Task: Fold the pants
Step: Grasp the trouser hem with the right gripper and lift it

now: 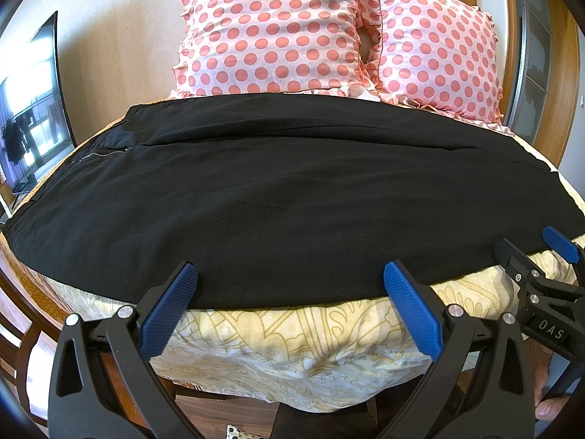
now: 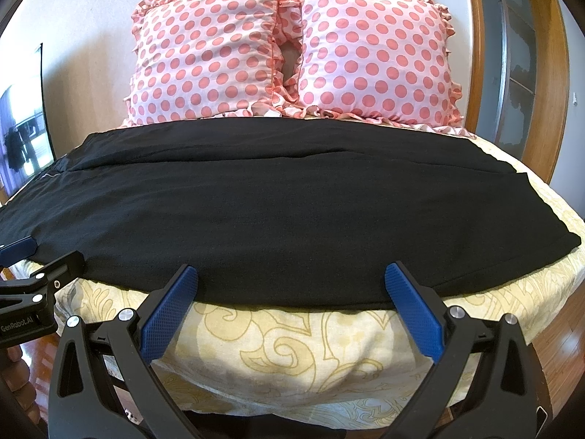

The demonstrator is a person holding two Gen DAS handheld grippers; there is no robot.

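Note:
Black pants lie flat across the bed, waistband and zipper at the left, leg ends at the right; they also fill the right wrist view. My left gripper is open, its blue pads at the pants' near edge, holding nothing. My right gripper is open at the same near edge, further right, empty. The right gripper also shows in the left wrist view, and the left gripper shows at the left edge of the right wrist view.
The bed has a yellow patterned cover whose front edge drops off just below the grippers. Two pink polka-dot pillows stand against the wall behind the pants. A dark screen stands left; a wooden frame right.

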